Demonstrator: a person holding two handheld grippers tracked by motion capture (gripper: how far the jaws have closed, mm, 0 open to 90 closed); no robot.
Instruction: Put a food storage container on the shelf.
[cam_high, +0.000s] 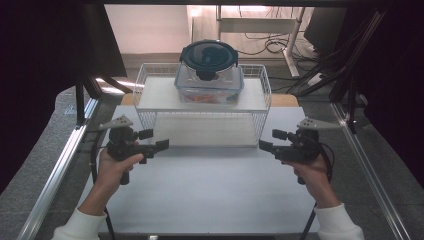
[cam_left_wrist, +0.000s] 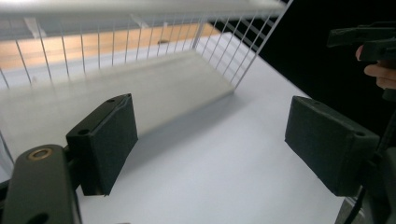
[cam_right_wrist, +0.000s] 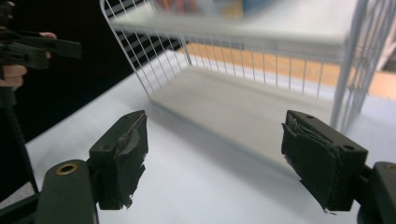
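Observation:
A white wire rack (cam_high: 150, 97) stands at the back of the table, with an upper shelf and a lower shelf (cam_left_wrist: 140, 88). On the upper shelf sits a clear rectangular box (cam_high: 209, 89) holding something orange, and a round dark-lidded container (cam_high: 209, 54) rests on top of it. My left gripper (cam_high: 155, 139) hovers in front of the rack's left corner, its jaws wide apart with nothing between them (cam_left_wrist: 212, 140). In front of the right corner, my right gripper (cam_high: 271, 140) is likewise open and empty (cam_right_wrist: 224, 158). Both point inward toward the lower shelf (cam_right_wrist: 243, 102).
The white table top (cam_high: 210, 190) stretches from the rack to the near edge. Metal rails (cam_high: 55, 170) run along both sides. Dark curtains, a desk frame and cables (cam_high: 270, 45) lie beyond the rack. The opposite gripper (cam_left_wrist: 369, 39) appears far off in each gripper view.

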